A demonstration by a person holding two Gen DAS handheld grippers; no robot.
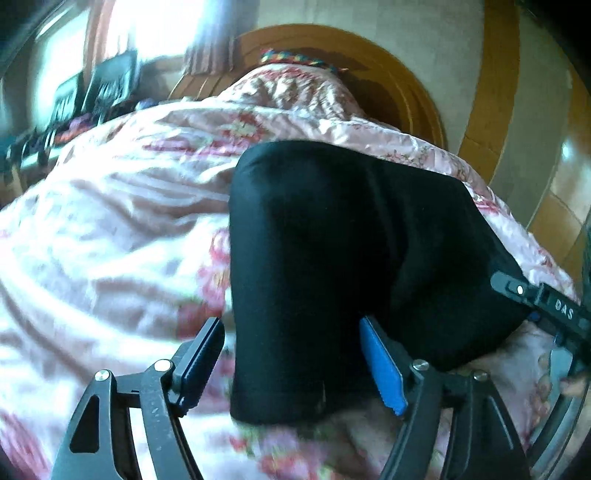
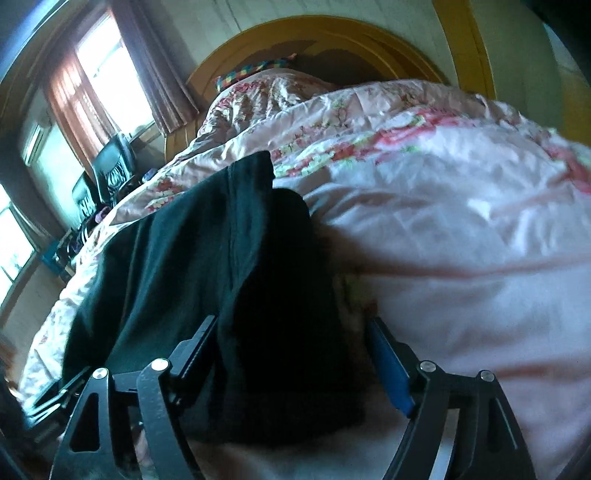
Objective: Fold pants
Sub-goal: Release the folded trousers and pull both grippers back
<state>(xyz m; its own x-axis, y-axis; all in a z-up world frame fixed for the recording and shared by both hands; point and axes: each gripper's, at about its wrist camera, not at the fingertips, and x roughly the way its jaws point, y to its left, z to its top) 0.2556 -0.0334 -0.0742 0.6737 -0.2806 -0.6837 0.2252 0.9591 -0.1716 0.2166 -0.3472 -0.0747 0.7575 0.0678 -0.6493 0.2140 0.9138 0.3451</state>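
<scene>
The black pants (image 1: 332, 258) lie folded into a thick block on the pink floral quilt (image 1: 110, 240). My left gripper (image 1: 295, 362) is open, its fingers either side of the near left corner of the pants. My right gripper (image 1: 532, 295) shows in the left wrist view at the pants' right edge. In the right wrist view the pants (image 2: 240, 277) run away to the left, and my right gripper (image 2: 295, 362) is open with its fingers either side of the near folded edge. Neither gripper pinches the cloth.
The quilt (image 2: 461, 221) covers a bed with a curved wooden headboard (image 2: 332, 33). A multicoloured pillow edge (image 1: 295, 59) lies by the headboard. Black chairs (image 2: 107, 166) and a curtained window (image 2: 103, 66) stand to the left. Wooden floor (image 1: 554, 221) lies to the right.
</scene>
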